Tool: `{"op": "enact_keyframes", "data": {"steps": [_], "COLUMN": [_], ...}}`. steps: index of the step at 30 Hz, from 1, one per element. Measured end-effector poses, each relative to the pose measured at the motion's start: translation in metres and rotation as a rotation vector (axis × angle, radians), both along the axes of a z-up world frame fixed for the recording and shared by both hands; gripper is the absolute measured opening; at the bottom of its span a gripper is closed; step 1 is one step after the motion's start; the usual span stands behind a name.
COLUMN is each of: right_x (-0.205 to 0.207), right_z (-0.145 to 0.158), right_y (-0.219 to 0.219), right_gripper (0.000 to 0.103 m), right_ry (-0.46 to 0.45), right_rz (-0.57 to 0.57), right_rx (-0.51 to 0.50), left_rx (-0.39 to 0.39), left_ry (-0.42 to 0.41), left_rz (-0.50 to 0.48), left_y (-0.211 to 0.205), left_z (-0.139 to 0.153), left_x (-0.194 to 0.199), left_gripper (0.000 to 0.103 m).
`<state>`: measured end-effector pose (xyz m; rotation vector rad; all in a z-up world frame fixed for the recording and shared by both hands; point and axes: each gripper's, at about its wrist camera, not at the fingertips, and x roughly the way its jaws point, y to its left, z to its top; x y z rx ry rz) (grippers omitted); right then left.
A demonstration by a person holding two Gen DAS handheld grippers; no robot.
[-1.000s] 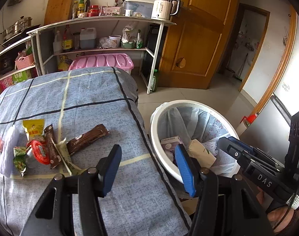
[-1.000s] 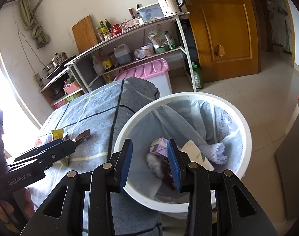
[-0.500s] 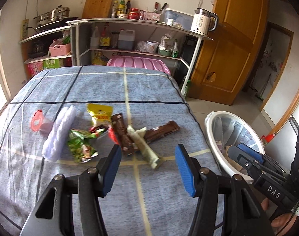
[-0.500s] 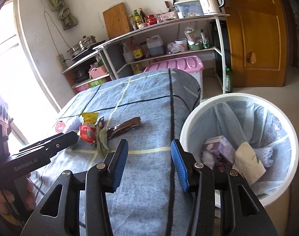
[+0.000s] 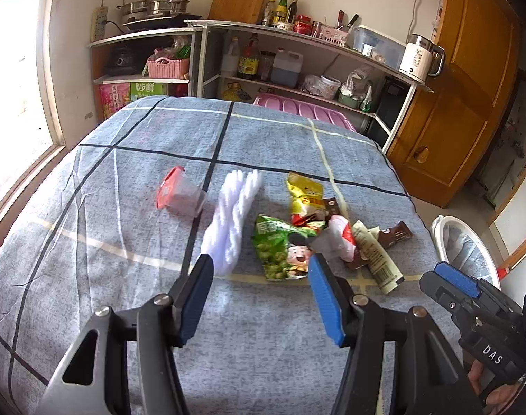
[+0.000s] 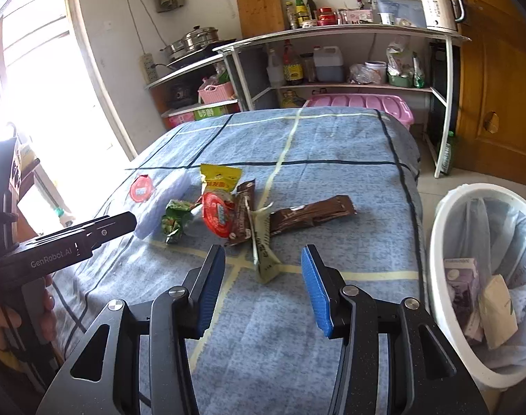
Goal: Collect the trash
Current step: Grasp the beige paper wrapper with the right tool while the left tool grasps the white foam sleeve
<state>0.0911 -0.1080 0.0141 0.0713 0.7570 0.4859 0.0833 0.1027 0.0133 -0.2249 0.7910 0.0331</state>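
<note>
Trash lies on the blue checked cloth (image 5: 124, 276): a green snack bag (image 5: 280, 252), a yellow packet (image 5: 304, 195), a white foam net (image 5: 231, 221), a red-lidded cup (image 5: 180, 195), a pale tube wrapper (image 5: 377, 256) and brown wrappers (image 6: 311, 214). My left gripper (image 5: 259, 297) is open and empty, just short of the green bag. My right gripper (image 6: 263, 283) is open and empty, just short of the pale tube wrapper (image 6: 263, 252). The white lined bin (image 6: 439, 228) stands on the floor at the right and holds a purple carton (image 6: 461, 283).
A metal shelf rack (image 5: 297, 34) with bottles, pots and a kettle (image 5: 420, 57) stands behind the table. A pink tub (image 6: 359, 103) sits under it. A wooden door (image 5: 470, 103) is at the right, a bright window (image 6: 31, 97) at the left.
Both grippers swung left, away from the bin and toward the trash pile on the cloth. The right gripper's jaws opened wider. Nothing was picked up.
</note>
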Motion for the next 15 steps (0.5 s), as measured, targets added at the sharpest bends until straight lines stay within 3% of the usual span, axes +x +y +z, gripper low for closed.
{"op": "enact_keyframes", "data": {"steps": [6,15], "right_x": [0.013,0.031], "right_z": [0.000,-0.014], "right_y": [0.032,0.028], "right_gripper": [0.047,0.047], "right_ry": [0.000,0.029], "right_rz": [0.071,0.003], "right_rx": [-0.035,-0.097], "left_rx": [0.008,-0.017], "left_ry": [0.020,0.054], "left_rz": [0.014,0.015], "left_y": [0.022,0.039], "left_z": [-0.006,-0.018], "left_x": [0.006,0.022], "left_gripper": [0.060,0.061]}}
